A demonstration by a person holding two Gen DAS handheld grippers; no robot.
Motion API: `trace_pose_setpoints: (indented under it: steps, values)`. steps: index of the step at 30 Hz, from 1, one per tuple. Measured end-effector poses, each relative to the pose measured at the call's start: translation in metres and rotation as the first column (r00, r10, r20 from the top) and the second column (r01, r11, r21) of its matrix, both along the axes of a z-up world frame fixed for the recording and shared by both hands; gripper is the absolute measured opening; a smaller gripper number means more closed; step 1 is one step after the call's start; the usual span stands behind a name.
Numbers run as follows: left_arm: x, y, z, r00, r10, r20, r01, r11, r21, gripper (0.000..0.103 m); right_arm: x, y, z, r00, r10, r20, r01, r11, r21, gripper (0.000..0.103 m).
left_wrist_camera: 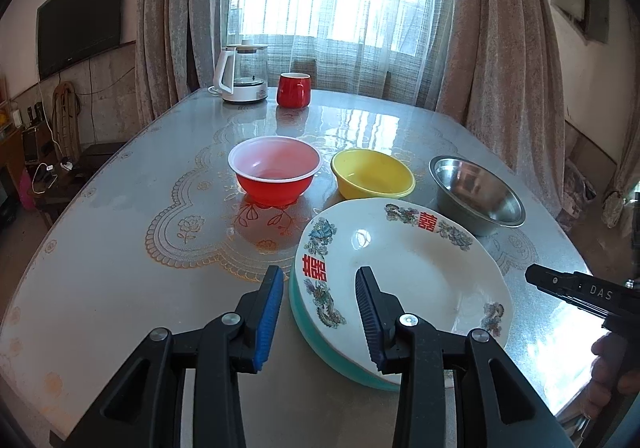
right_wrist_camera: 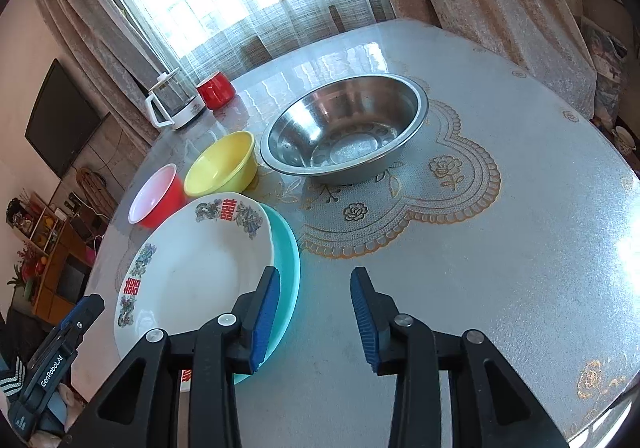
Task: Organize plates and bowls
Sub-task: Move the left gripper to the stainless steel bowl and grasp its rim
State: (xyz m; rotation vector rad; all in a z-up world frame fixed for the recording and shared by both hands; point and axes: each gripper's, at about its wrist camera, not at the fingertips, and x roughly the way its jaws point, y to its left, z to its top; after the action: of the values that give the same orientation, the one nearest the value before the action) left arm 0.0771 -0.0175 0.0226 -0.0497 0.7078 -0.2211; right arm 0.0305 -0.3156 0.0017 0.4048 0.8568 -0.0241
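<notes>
In the left wrist view, the left gripper (left_wrist_camera: 318,312) is standing partly open with nothing pinched; the near edge of the white plate (left_wrist_camera: 404,272) is sitting between its blue pads (left_wrist_camera: 267,318), but the pads are not pressing on it. The white plate has red signs and flower pictures on its rim, and it is lying on top of a teal plate (left_wrist_camera: 308,332), just ahead of the gripper. Past the plates, three bowls are waiting in a row: a red bowl (left_wrist_camera: 275,170), a yellow bowl (left_wrist_camera: 372,173) and a steel bowl (left_wrist_camera: 476,194). That is making two plates and three bowls. In the right wrist view, the right gripper (right_wrist_camera: 316,318) is also hanging partly open and holding nothing, with bare table (right_wrist_camera: 500,268) between its pads. The two stacked plates are lying just to its left, with the teal one close by the left pad; whether they touch I cannot tell. The steel bowl is sitting straight ahead.
</notes>
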Motion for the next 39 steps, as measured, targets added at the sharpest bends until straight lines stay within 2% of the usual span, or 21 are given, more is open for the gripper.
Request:
trace_pose_setpoints:
  steps: [9,11,13,17,22,28,31,39]
  values:
    - [-0.005,-0.014,0.010,0.999,-0.036,-0.001,0.036,0.999,0.010,0.038,-0.006,-0.008,0.008,1.000,-0.017,0.005,0.017,1.000,-0.003,0.038]
    - [-0.002,-0.020,0.007,0.999,-0.045,-0.026,0.045,0.999,0.017,0.038,-0.002,-0.011,0.008,1.000,-0.020,0.002,0.020,1.000,-0.002,0.038]
    - [0.000,-0.026,0.006,0.996,-0.087,-0.035,0.087,0.996,0.010,0.038,0.001,-0.013,0.005,1.000,-0.020,-0.001,0.020,1.000,0.009,0.038]
    - [0.001,-0.044,0.008,0.992,-0.122,-0.012,0.123,0.991,0.045,0.038,0.007,-0.023,-0.001,0.999,-0.040,-0.013,0.040,0.999,0.019,0.038]
    - [0.013,-0.063,0.010,0.983,-0.179,-0.031,0.179,0.984,0.013,0.038,0.017,-0.038,-0.002,0.998,-0.064,-0.017,0.065,0.998,0.025,0.038]
    - [0.038,-0.084,0.014,0.970,-0.236,-0.050,0.233,0.971,-0.060,0.038,0.029,-0.060,0.005,0.994,-0.112,0.008,0.111,0.992,0.062,0.039]
    - [0.051,-0.096,0.014,0.963,-0.262,-0.066,0.256,0.963,-0.086,0.038,0.038,-0.067,0.008,0.992,-0.122,0.024,0.121,0.991,0.065,0.042]
    - [0.091,-0.131,0.013,0.951,-0.293,-0.101,0.282,0.953,-0.108,0.037,0.072,-0.086,-0.002,0.986,-0.166,0.001,0.165,0.984,0.059,0.043]
